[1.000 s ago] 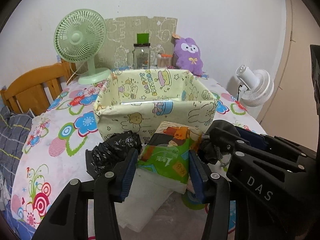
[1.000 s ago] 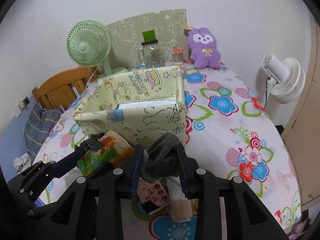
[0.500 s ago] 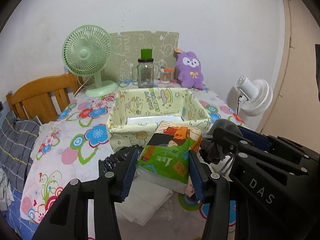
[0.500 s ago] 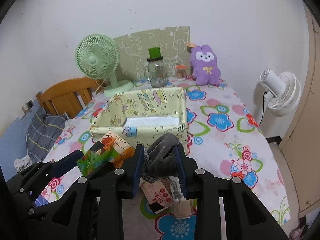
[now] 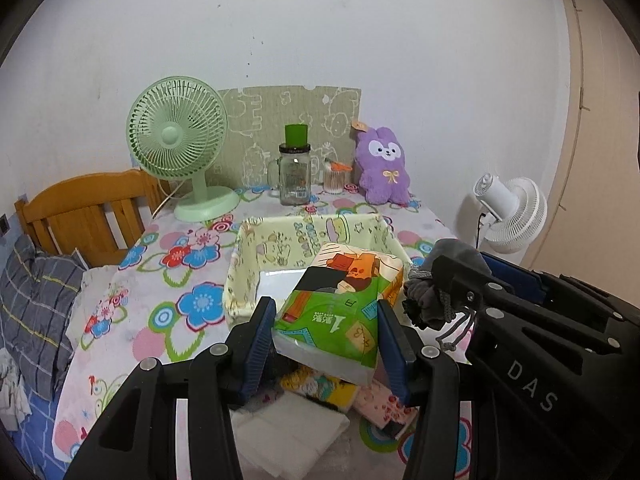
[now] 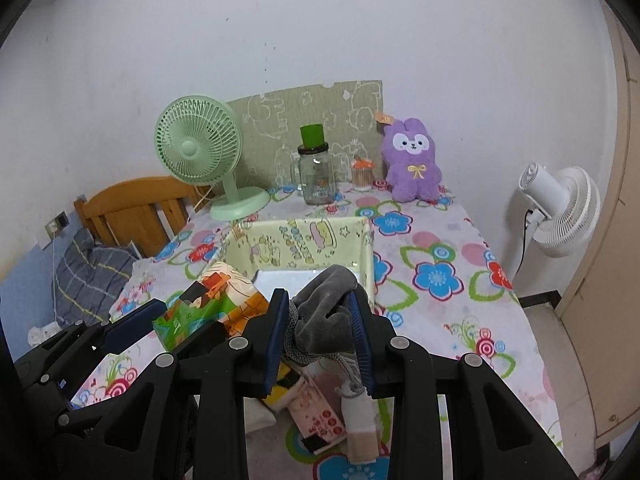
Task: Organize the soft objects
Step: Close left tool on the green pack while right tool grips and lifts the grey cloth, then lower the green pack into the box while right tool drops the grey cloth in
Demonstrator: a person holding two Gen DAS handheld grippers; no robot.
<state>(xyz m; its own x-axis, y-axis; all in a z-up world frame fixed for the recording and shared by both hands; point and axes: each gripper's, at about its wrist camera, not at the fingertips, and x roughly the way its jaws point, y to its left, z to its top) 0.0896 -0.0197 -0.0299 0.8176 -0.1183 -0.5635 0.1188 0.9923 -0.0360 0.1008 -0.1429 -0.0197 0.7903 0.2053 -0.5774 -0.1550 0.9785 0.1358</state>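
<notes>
Tissues clamped in the left tool and, seemingly, a pouch in the right tool need lowering into the box at 12 o'clock.

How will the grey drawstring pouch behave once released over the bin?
Probably floppy: the grey pouch crumples between the right claw pads. Likely light, and its dangling cord might snag on release.

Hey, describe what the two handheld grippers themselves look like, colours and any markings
Both are matte black plastic frames with cut-out slots and round silver screw heads. The left gripper and right gripper each carry two flat blue pads on the inner faces of the fingers. The right gripper's side shows white letters "DAS". No cables, sleeves or hands show.
</notes>
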